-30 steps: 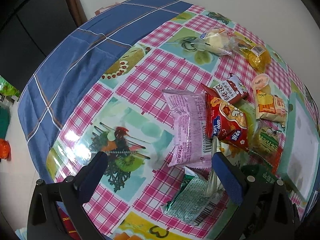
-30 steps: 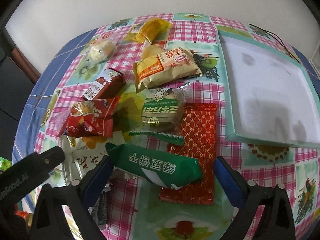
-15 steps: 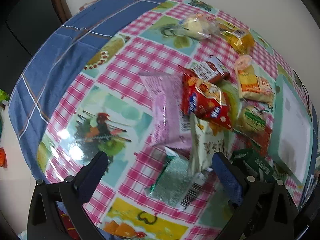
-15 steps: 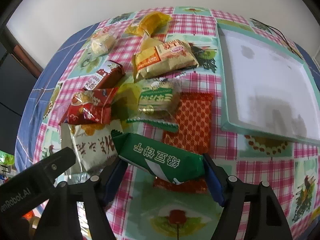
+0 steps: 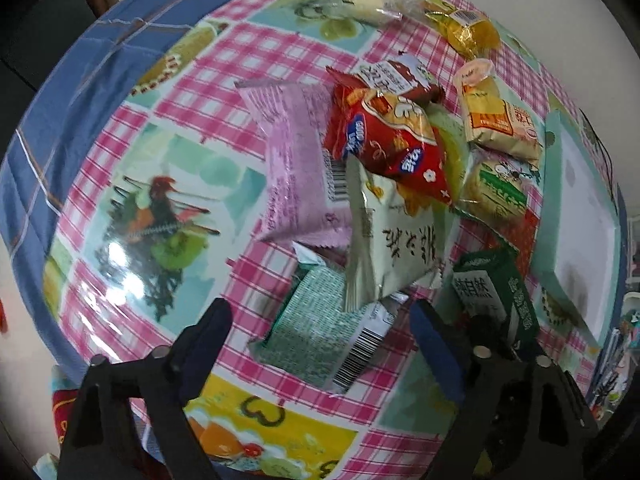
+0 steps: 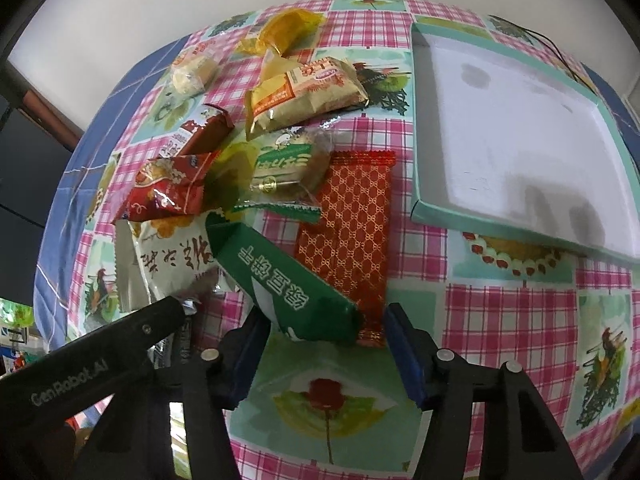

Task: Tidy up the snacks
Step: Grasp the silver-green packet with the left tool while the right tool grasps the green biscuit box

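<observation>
Glossy plastic tablecloth [image 5: 132, 280] glares over matt blue cloth [image 5: 72, 92]; the snack wrappers [image 5: 384, 140] are shiny crinkled film

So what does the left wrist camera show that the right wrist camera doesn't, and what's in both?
Only the left wrist view shows the pink packet and the pale green packet lying between the left gripper fingers, untouched. Only the right wrist view shows the whole red patterned packet and the right gripper around the green box. Both show the green box, the teal tray and the red chip bag.
</observation>
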